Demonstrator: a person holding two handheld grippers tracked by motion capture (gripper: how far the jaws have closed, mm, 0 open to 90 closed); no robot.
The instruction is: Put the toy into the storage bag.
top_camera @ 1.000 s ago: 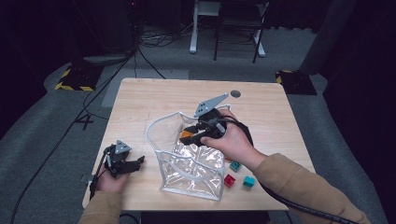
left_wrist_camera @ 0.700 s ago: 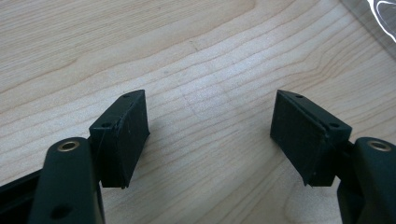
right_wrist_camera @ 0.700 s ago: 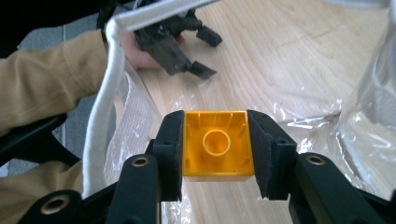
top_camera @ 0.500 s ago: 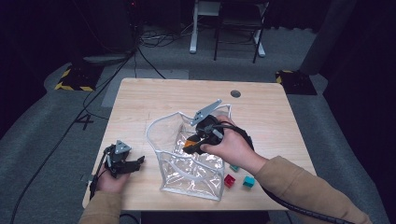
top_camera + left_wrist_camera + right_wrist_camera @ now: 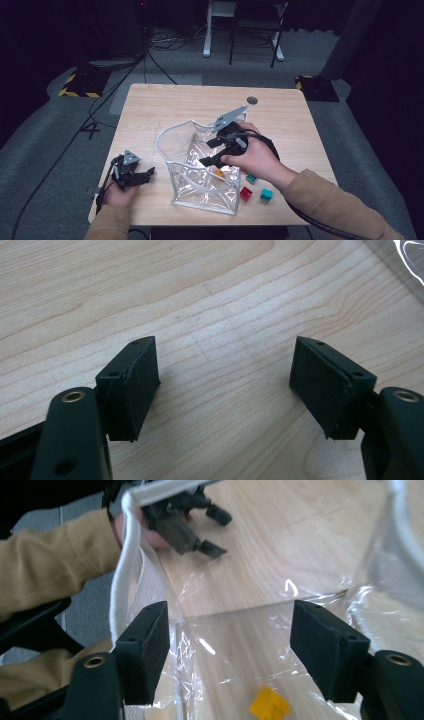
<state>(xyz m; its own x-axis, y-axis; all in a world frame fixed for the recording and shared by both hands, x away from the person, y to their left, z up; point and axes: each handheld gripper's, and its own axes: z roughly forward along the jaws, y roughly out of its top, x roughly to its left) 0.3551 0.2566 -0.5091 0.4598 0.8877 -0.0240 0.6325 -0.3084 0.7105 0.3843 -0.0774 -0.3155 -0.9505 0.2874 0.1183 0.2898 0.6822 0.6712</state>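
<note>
Dark room with grey carpet, cables trailing across the floor, a white-legged desk and a chair at the back; a light wooden table [image 5: 170, 107] with a round grommet [image 5: 252, 100] near its far edge stands in the middle.

Right gripper [image 5: 212, 157]: held over the open mouth of a clear plastic bag [image 5: 192, 190], pointing down into it. Its jaws have just been opening and now stand spread, with nothing between the pads [image 5: 145, 650]; the right gripper view shows them well apart above the bag's bottom.

Yellow block [image 5: 270, 704]: lying on the bottom of the bag, below the spread jaws and free of them; seen from above as an orange-yellow spot [image 5: 219, 173] through the plastic.

Bag: upright on the table, white-edged rim held open, walls creased and shiny. One block inside; whether more lie in it cannot be told.

On the table just right of the bag: a teal block [image 5: 251, 178], a red block [image 5: 245, 193] and a second teal block [image 5: 266, 195], close together, none touching the gripper.

Left gripper [image 5: 145, 175]: resting low over bare wood near the table's left edge, well apart from the bag, jaws spread wide and empty.
</note>
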